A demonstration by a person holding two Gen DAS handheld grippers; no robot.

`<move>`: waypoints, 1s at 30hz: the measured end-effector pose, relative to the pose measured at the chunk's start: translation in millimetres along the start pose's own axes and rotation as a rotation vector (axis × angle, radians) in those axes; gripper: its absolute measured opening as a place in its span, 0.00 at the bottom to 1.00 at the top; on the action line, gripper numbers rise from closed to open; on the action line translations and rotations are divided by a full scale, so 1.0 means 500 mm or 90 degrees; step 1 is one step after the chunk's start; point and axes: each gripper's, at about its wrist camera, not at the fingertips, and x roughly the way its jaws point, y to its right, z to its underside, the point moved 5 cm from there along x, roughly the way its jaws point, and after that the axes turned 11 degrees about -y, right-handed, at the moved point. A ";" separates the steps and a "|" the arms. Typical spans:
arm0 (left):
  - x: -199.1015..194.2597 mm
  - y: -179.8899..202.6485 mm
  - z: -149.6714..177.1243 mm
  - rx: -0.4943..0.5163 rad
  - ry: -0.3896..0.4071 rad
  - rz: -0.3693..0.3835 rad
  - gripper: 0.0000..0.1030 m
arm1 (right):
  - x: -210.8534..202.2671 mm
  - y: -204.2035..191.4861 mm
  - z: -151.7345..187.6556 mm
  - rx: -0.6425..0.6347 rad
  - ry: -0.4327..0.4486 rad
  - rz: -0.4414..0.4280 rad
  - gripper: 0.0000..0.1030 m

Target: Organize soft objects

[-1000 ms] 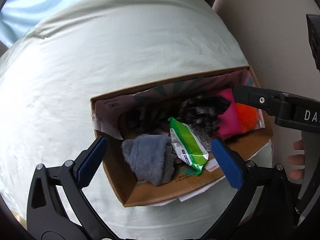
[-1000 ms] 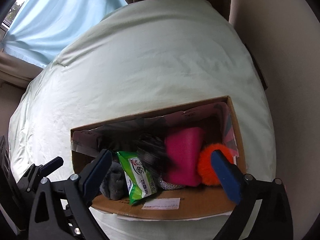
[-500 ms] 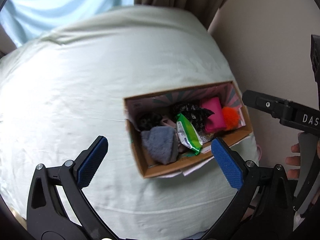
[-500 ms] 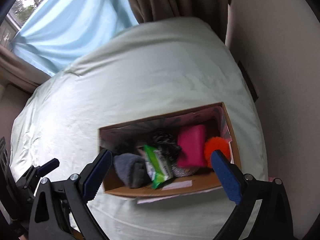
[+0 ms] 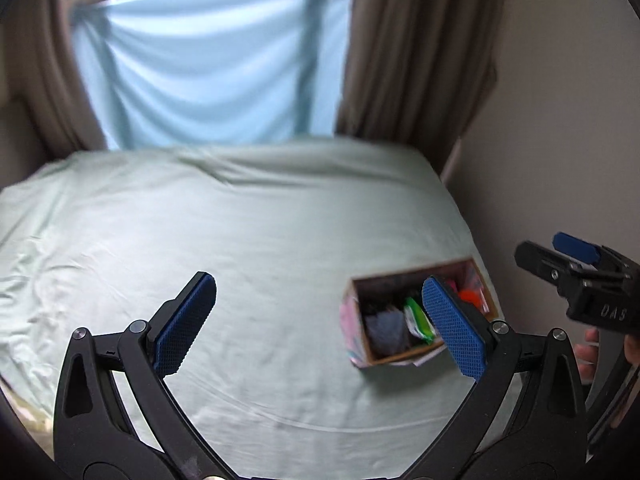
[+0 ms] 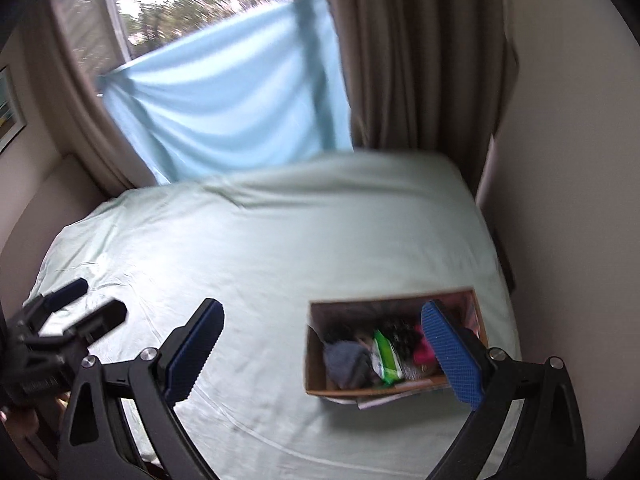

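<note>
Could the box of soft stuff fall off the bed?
It might. The cardboard box sits near the right edge of the bed, on a soft sheet, so a nudge could tip it. It is packed full: the green packet pokes up and could slip out. Both the left gripper and right gripper are open and empty, steadying nothing.

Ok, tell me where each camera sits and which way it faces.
Left wrist: on the left gripper, looking along its open fingers over the bed toward the window; the cardboard box lies right; the right gripper and a hand show at the right edge.
Right wrist: on the right gripper, also facing the window; the left gripper shows at left.
Shared: bed, box with green packet, blue cloth, brown curtain.
</note>
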 end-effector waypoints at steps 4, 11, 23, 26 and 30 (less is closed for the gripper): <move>-0.082 -0.048 0.005 -0.013 0.056 -0.033 1.00 | -0.059 -0.062 0.000 -0.023 0.052 -0.012 0.96; -0.163 -0.069 0.030 -0.017 0.136 -0.058 1.00 | -0.123 -0.110 0.010 -0.035 0.109 0.004 0.96; -0.188 -0.056 0.034 0.010 0.173 -0.047 1.00 | -0.153 -0.102 0.034 -0.029 0.148 0.054 0.96; -0.187 -0.051 0.031 0.014 0.173 -0.042 1.00 | -0.157 -0.101 0.033 -0.030 0.151 0.058 0.96; -0.184 -0.052 0.028 0.018 0.170 -0.040 1.00 | -0.158 -0.103 0.032 -0.033 0.154 0.063 0.96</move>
